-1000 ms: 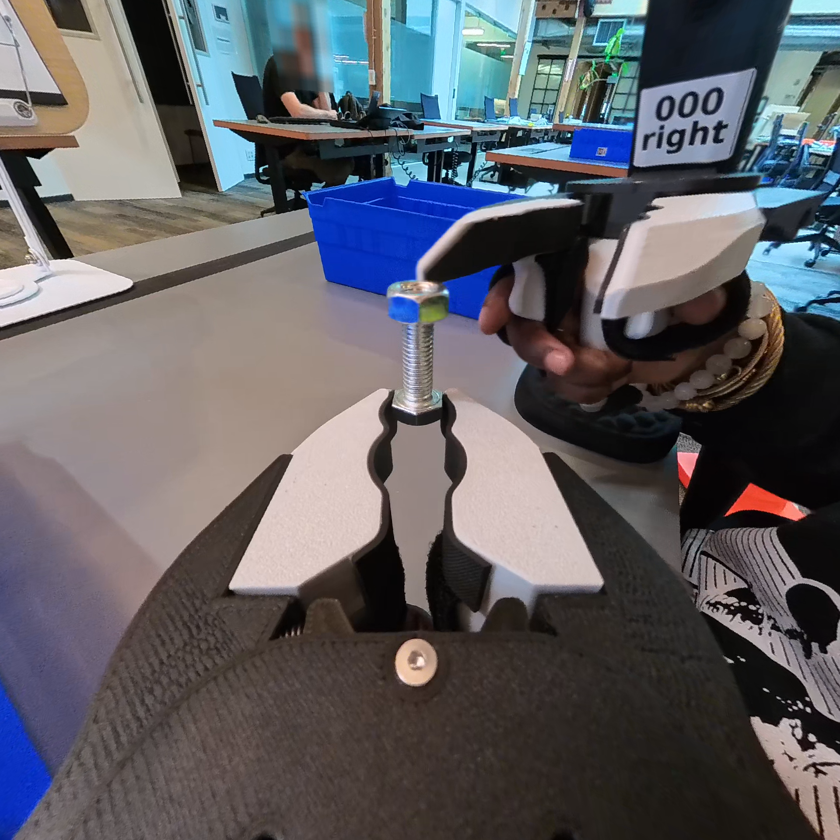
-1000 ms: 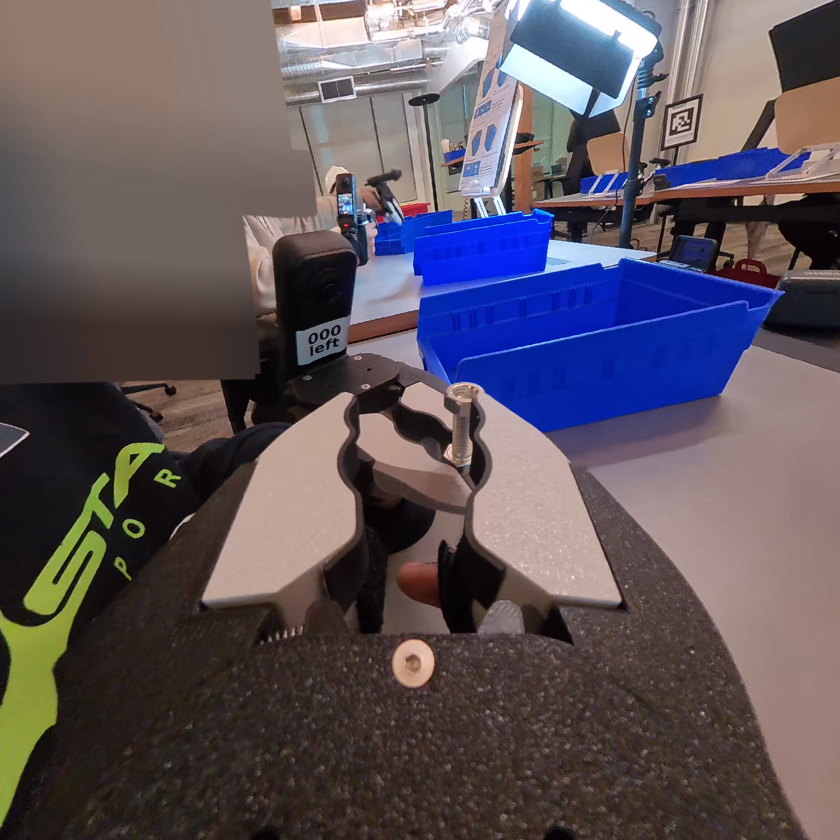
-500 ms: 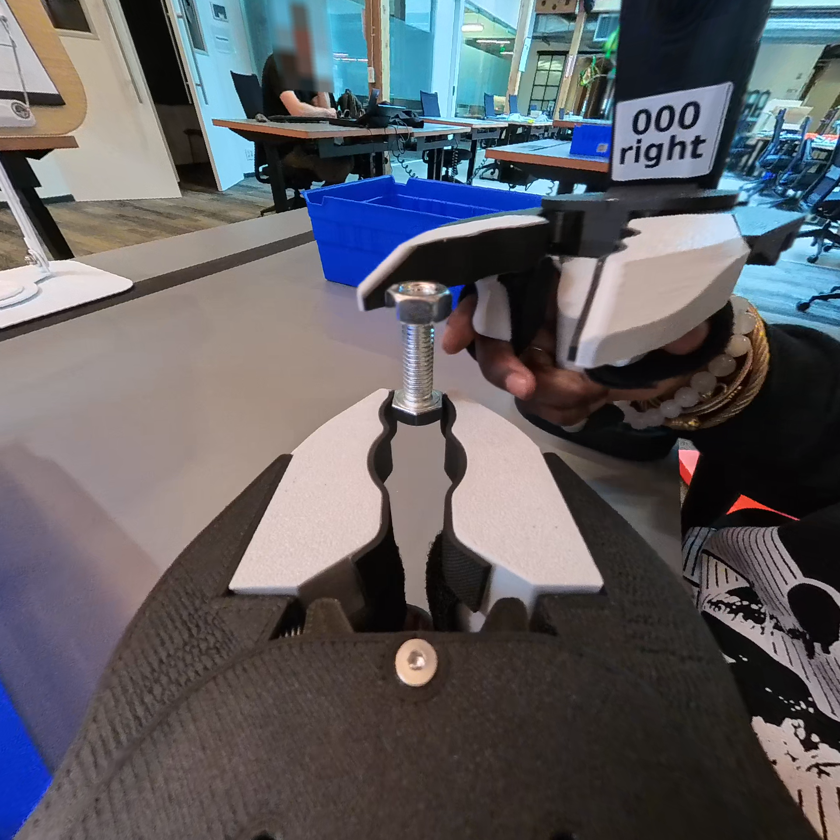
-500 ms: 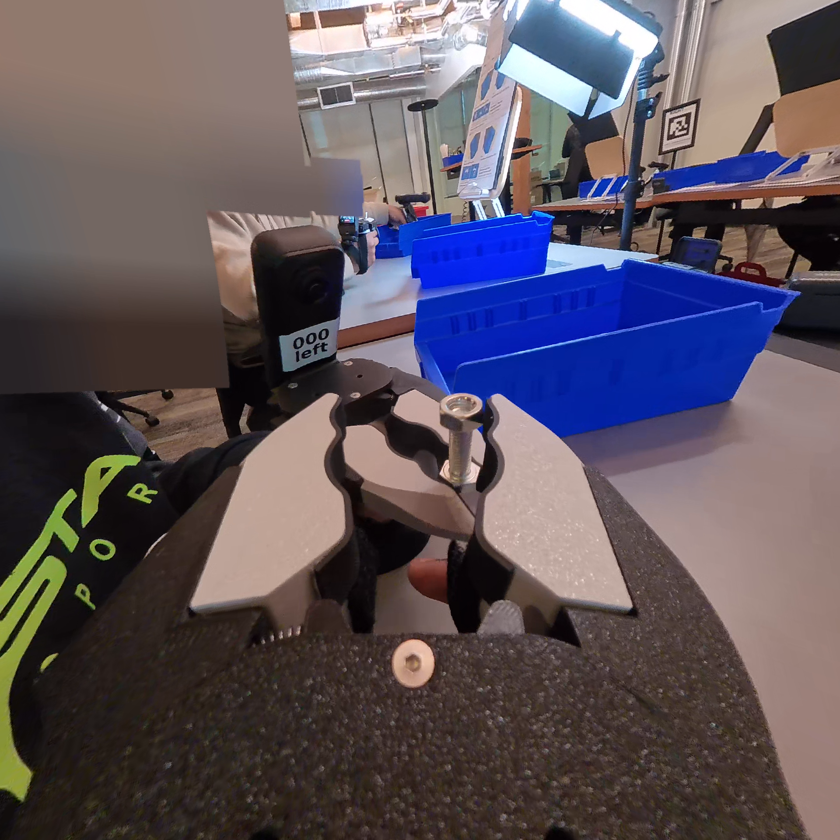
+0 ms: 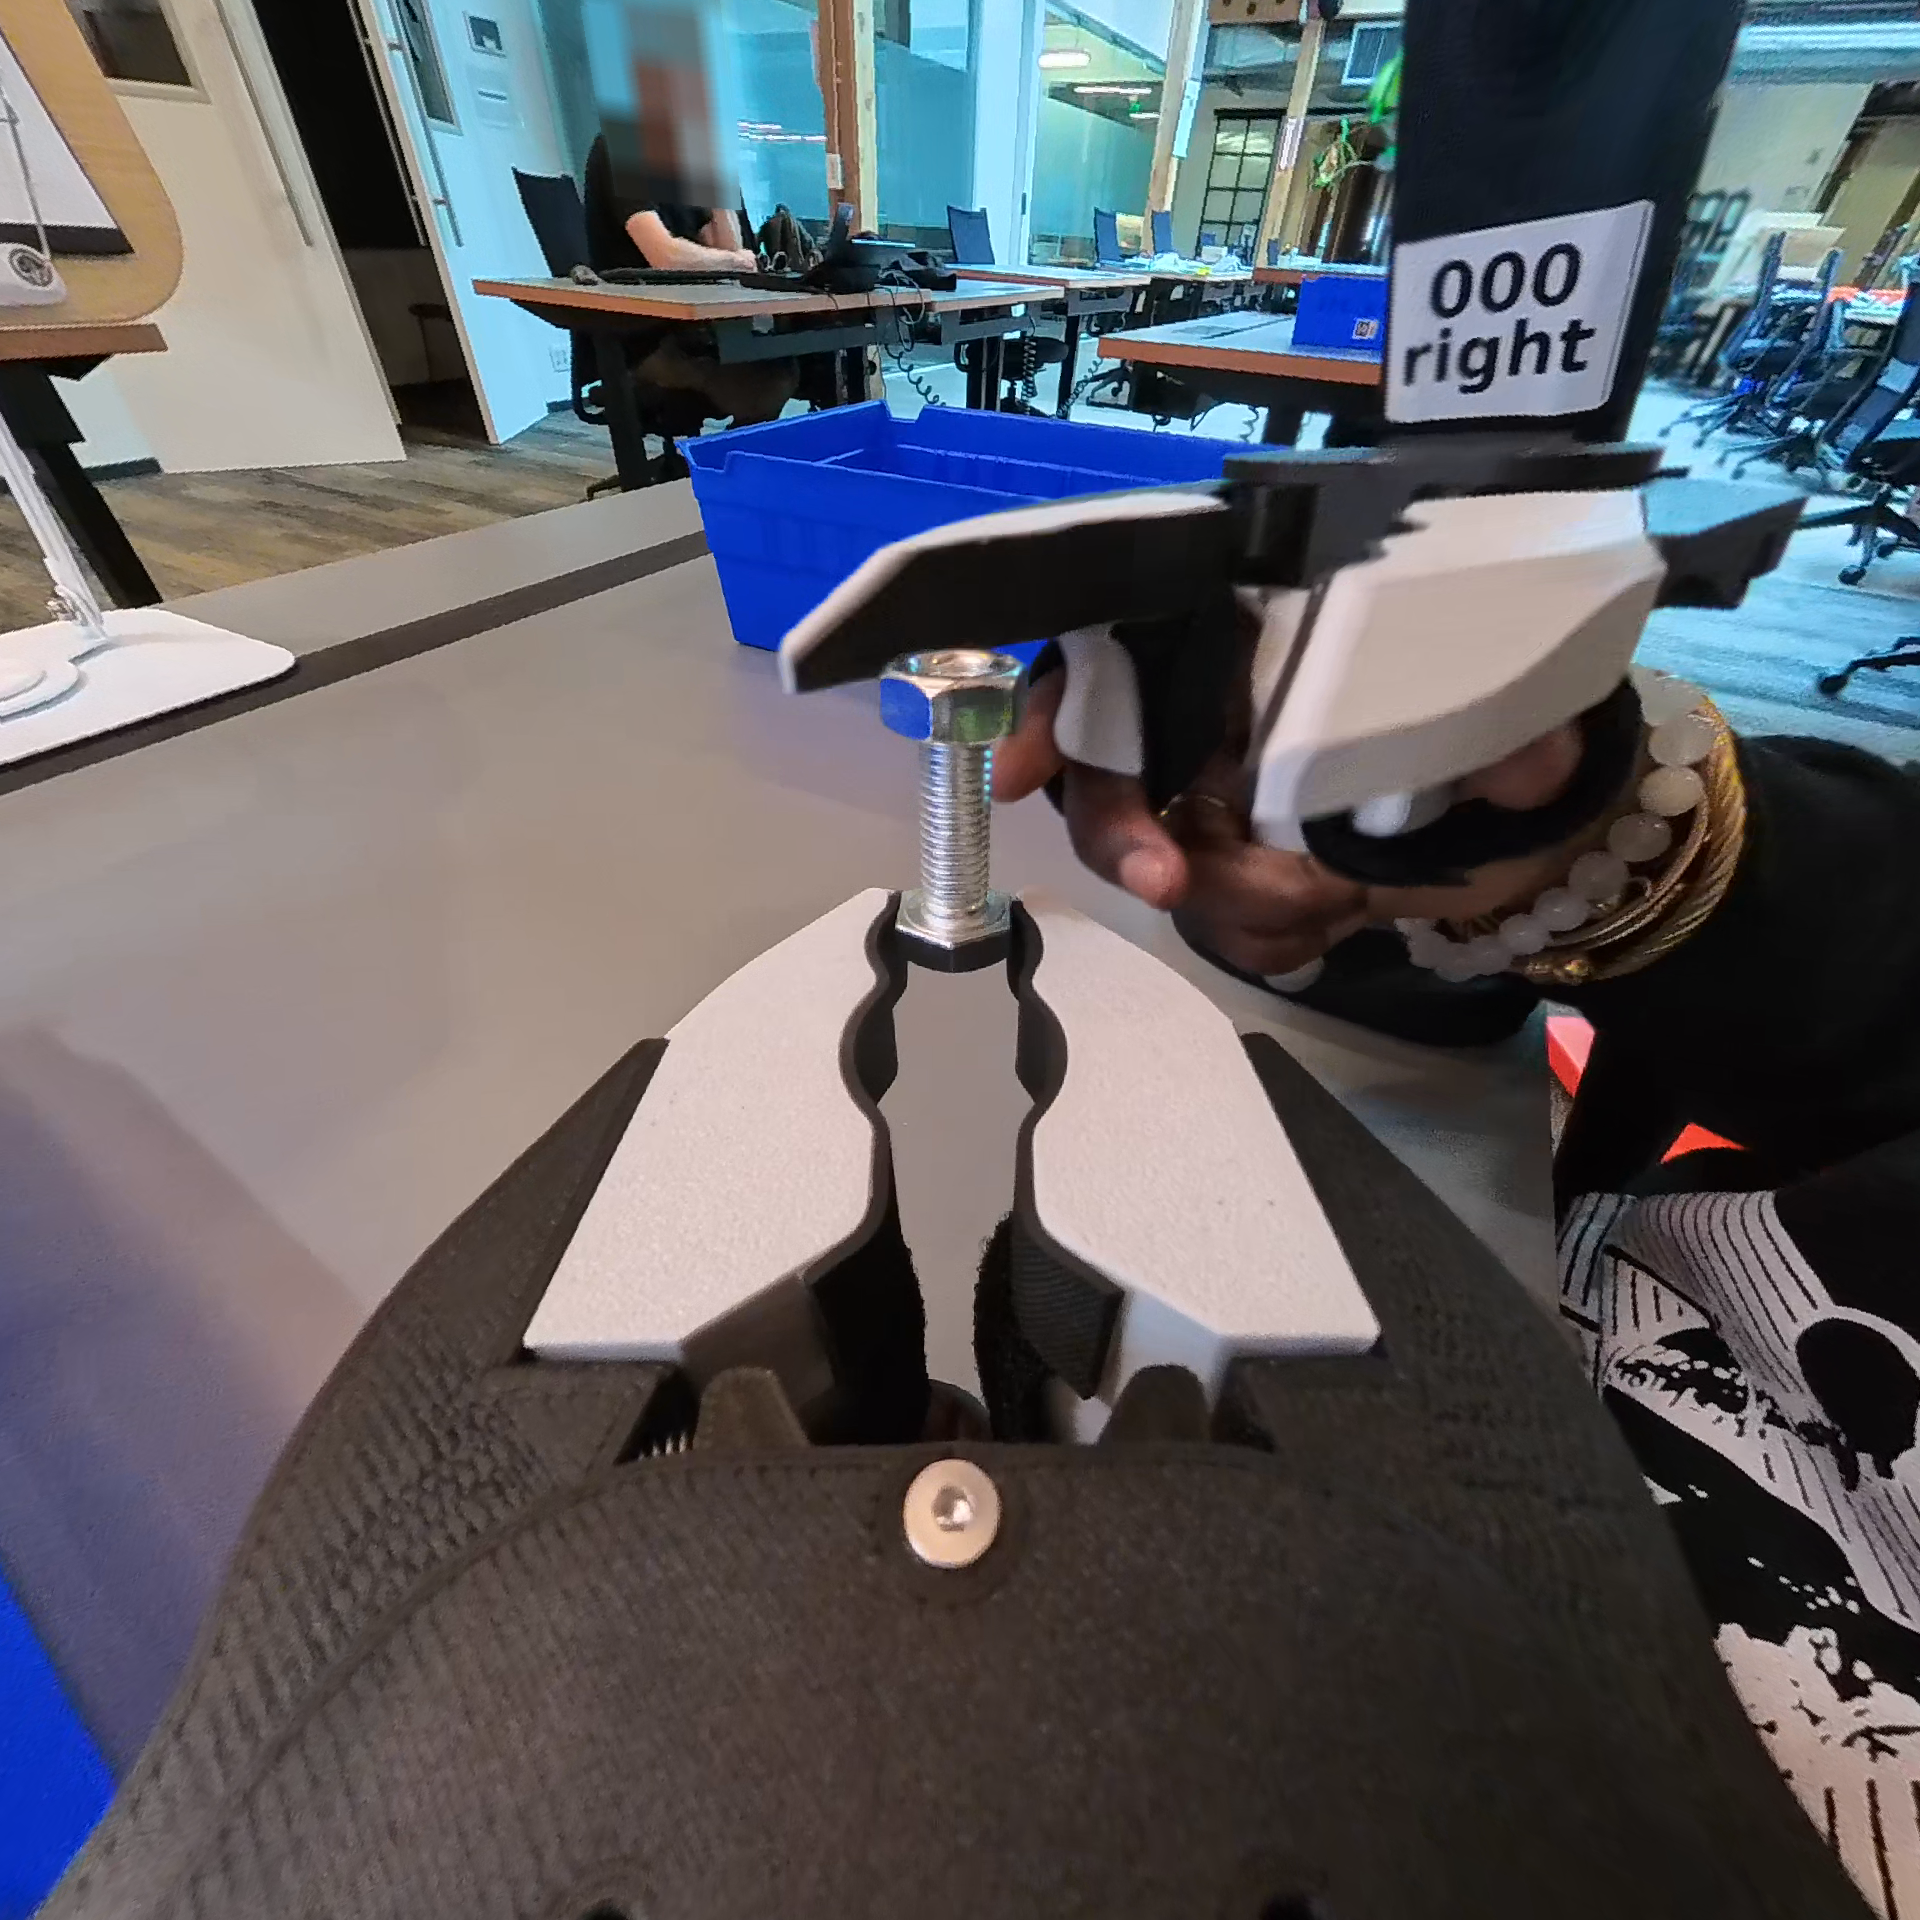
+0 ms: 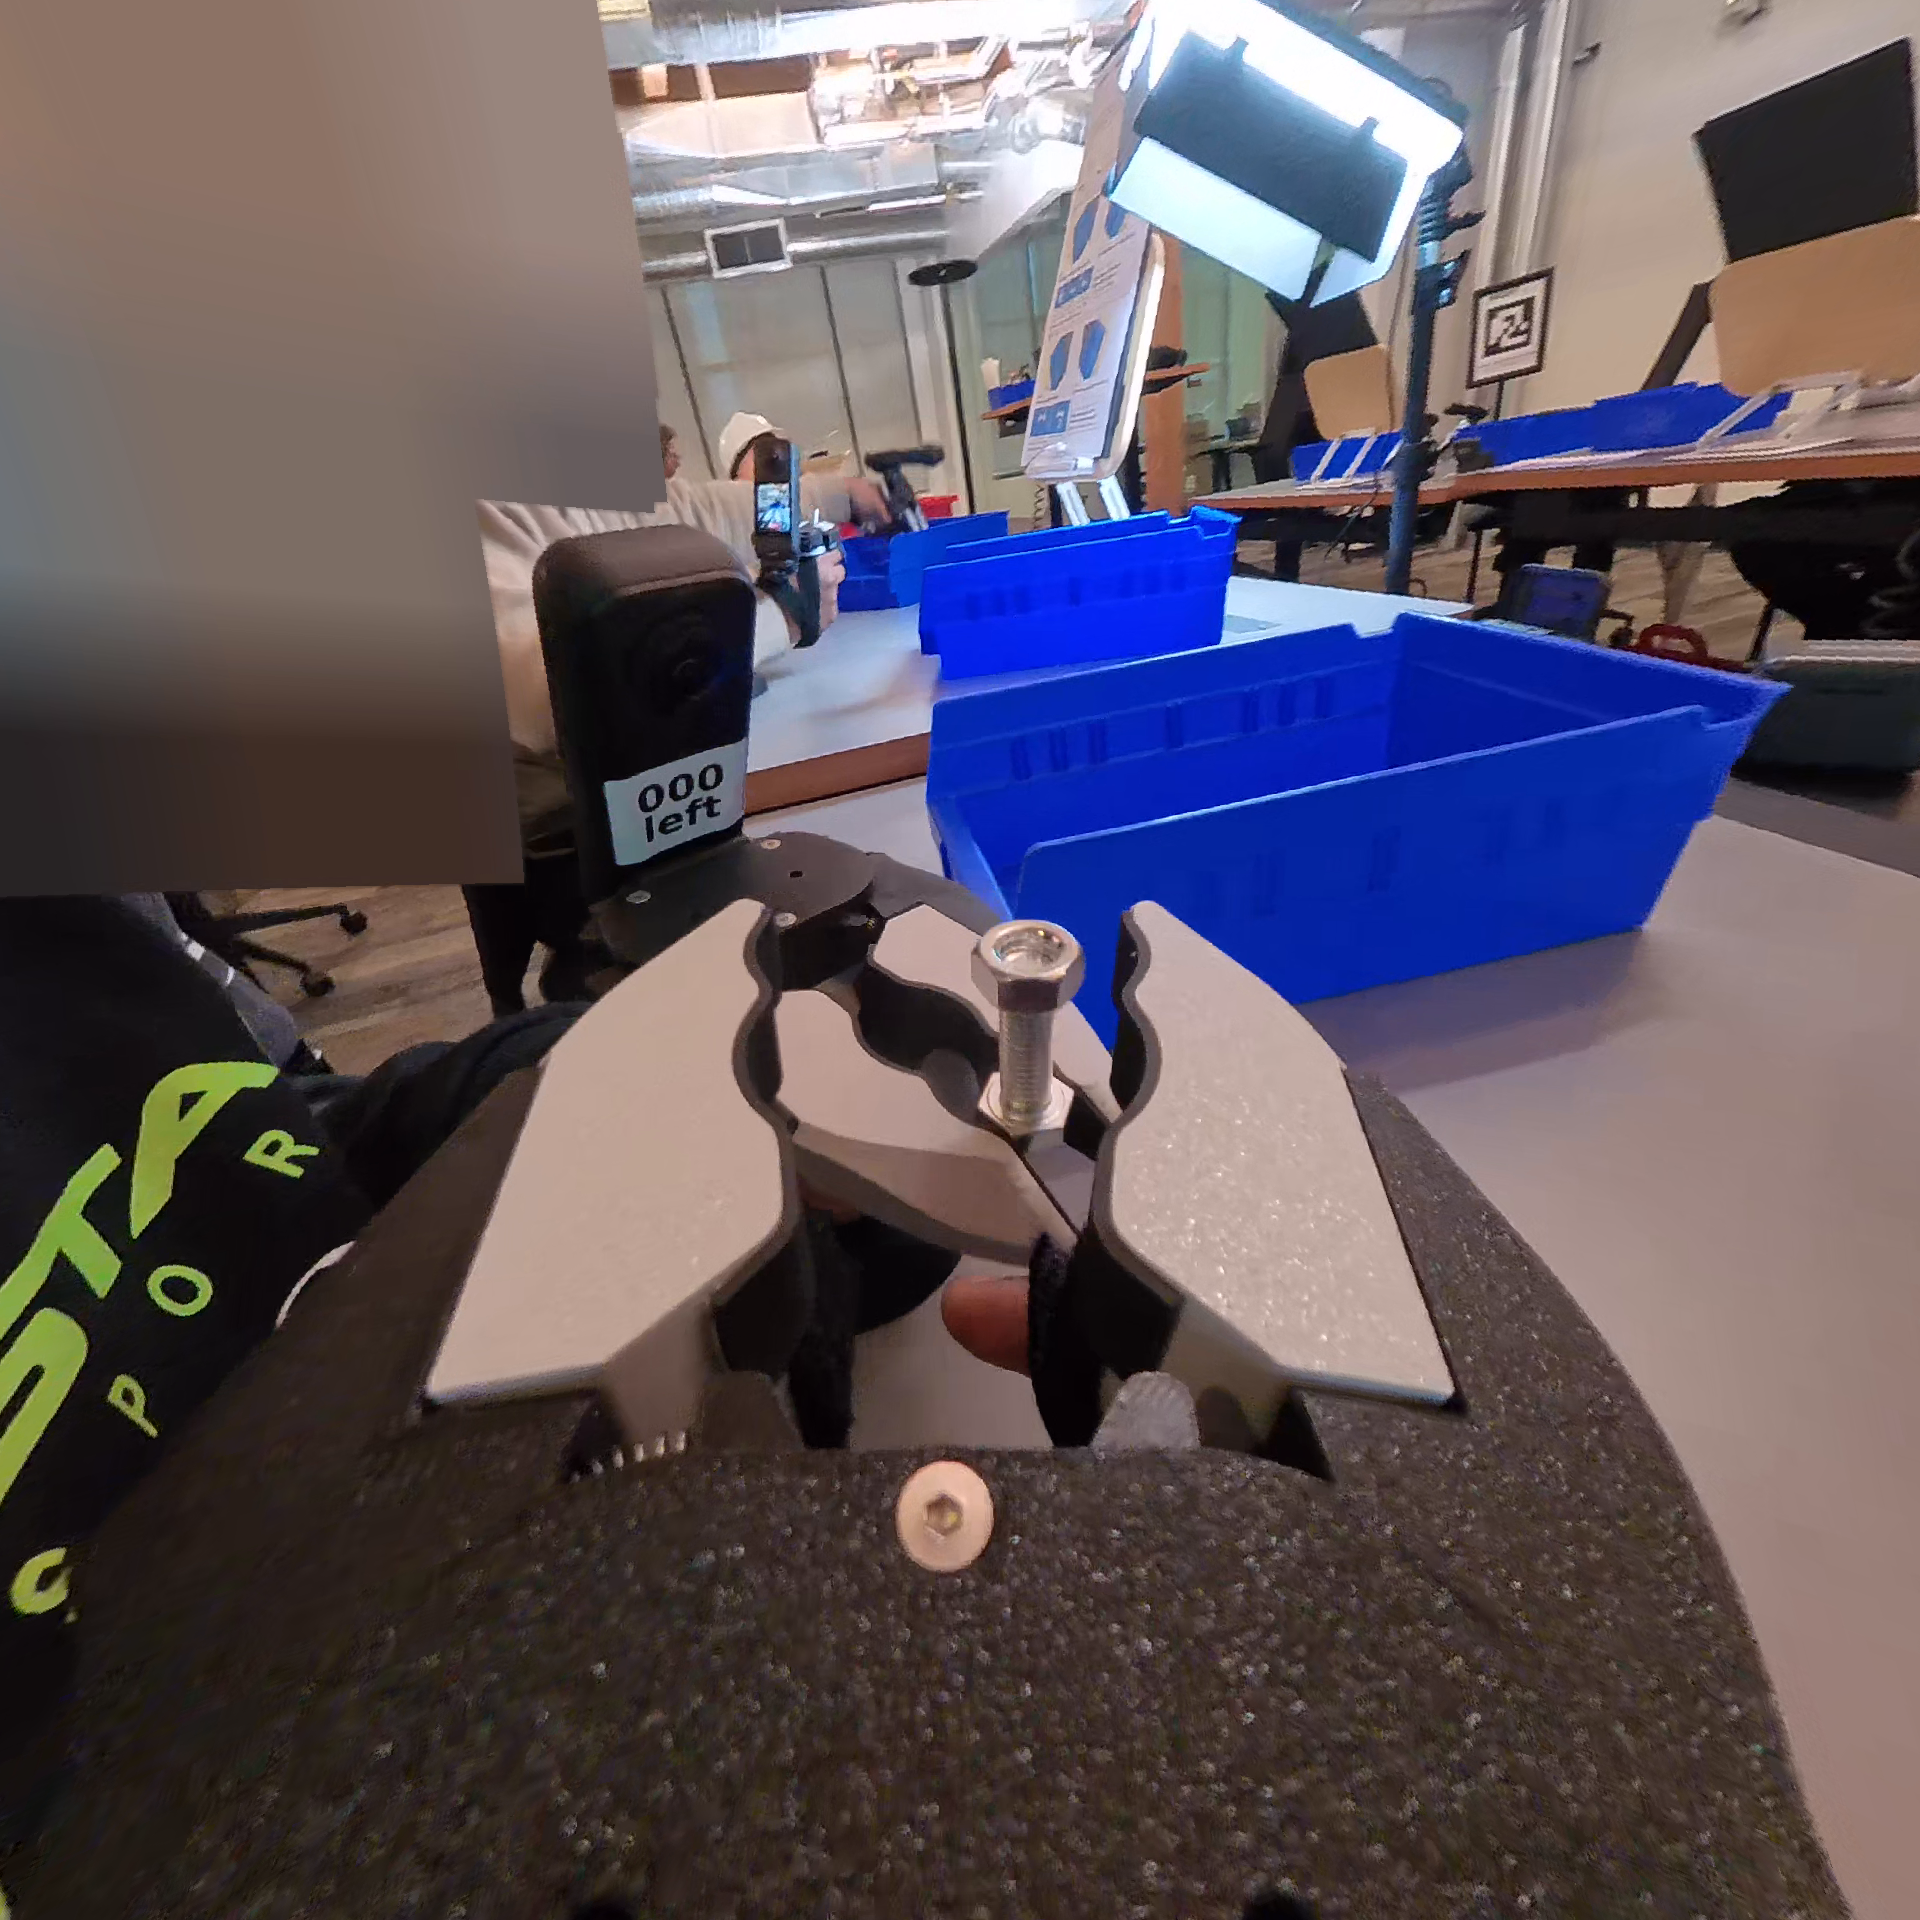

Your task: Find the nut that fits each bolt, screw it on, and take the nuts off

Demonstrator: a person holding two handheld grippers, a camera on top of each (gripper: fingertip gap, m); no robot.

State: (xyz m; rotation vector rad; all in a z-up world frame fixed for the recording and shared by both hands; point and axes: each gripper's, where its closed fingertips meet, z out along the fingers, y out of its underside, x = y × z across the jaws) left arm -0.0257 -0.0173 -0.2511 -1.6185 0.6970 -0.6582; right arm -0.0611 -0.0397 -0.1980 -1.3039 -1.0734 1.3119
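My left gripper (image 5: 954,933) is shut on the hex head of a silver bolt (image 5: 956,821) and holds it upright above the grey table (image 5: 416,831). A silver nut (image 5: 951,707) sits at the top of the threads. My right gripper (image 6: 945,920) is open, and its fingers stand either side of the nut (image 6: 1029,956) without touching it; the nut is nearer the right finger. In the left wrist view the right gripper (image 5: 935,623) reaches in from the right, level with the top of the nut. The left gripper (image 6: 1023,1127) also shows in the right wrist view, below the bolt (image 6: 1023,1049).
A blue bin (image 5: 831,509) stands on the table just behind the bolt; it also shows in the right wrist view (image 6: 1351,831). A black pad (image 5: 1382,997) lies under the right hand. A white stand base (image 5: 135,665) is at the far left. People sit at tables behind. About 6 centimeters separates my left fingertips from my right.
My right gripper has moved left toward the bolt, and its jaws have opened a little, so the nut now sits between its fingers. The left gripper and the bolt have stayed still.
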